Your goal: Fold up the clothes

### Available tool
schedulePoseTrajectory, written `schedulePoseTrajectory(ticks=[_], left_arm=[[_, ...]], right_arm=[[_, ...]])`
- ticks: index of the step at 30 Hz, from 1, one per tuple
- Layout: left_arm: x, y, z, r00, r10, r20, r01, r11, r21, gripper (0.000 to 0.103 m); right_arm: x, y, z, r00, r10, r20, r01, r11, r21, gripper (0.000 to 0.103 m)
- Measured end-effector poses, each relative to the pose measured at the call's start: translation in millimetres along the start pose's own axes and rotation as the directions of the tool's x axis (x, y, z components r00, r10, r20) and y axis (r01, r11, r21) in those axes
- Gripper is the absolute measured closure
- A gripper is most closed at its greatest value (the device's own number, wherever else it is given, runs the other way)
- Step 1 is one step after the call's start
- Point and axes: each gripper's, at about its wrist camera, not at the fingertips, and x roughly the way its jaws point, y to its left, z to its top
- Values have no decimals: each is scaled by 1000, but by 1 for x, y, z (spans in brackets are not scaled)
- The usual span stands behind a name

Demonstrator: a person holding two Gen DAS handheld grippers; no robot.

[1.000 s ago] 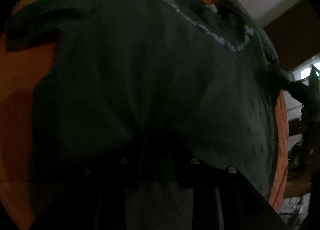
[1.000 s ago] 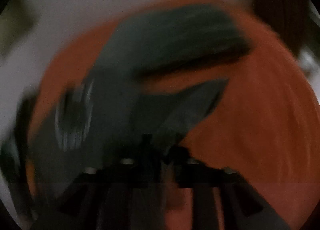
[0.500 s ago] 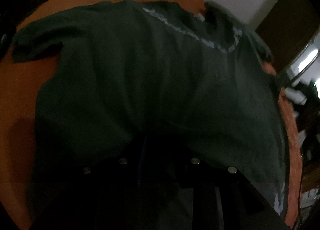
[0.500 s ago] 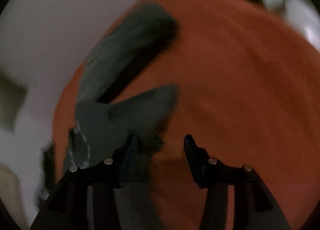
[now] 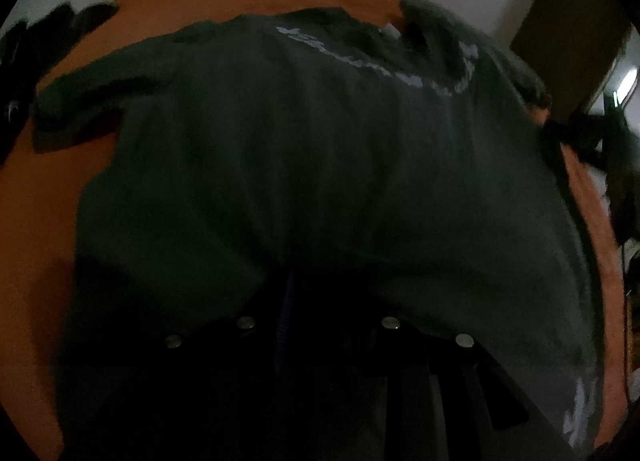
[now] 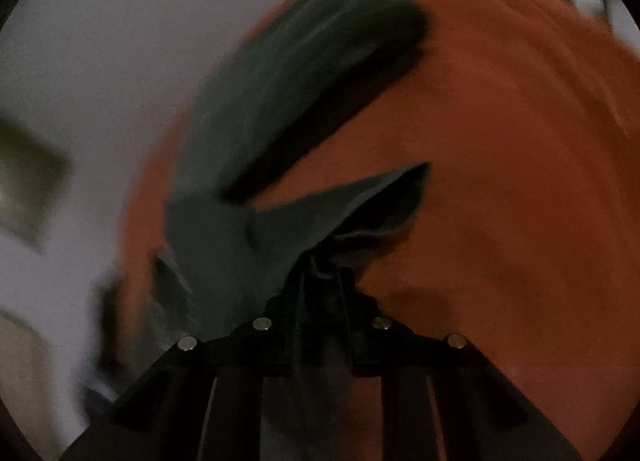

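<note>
Dark green cotton T-shirt (image 5: 320, 165) spread on orange bed cover (image 5: 36, 221), pale print toward far edge. Left gripper (image 5: 320, 301) at the shirt's near hem; jaws lost in shadow, cannot tell. Right gripper (image 6: 320, 273) jaws pinching shirt cloth beside its sleeve. Judged: a fold in hand; next, carry the pinched edge across the shirt.
</note>
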Motion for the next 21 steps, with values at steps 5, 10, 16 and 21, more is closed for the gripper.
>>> schedulePoseTrajectory(ticks=[5,10,16,21], left_arm=[[-1,-8,2,998,64,-22,-63,996,68,76],[6,-11,10,999,47,-23,-46,998,47,76],[9,-13,14,999,41,-24,-40,998,42,76],[11,-14,17,999,37,-24,-36,999,38,76]], right_arm=[[13,74,-15,991,3,-130,-40,960,-278,87],[-18,28,-11,1000,26,2,-26,996,80,87],[-33,-22,-6,997,-64,44,58,991,125,86],[-12,-13,-5,999,-35,8,34,998,60,46]])
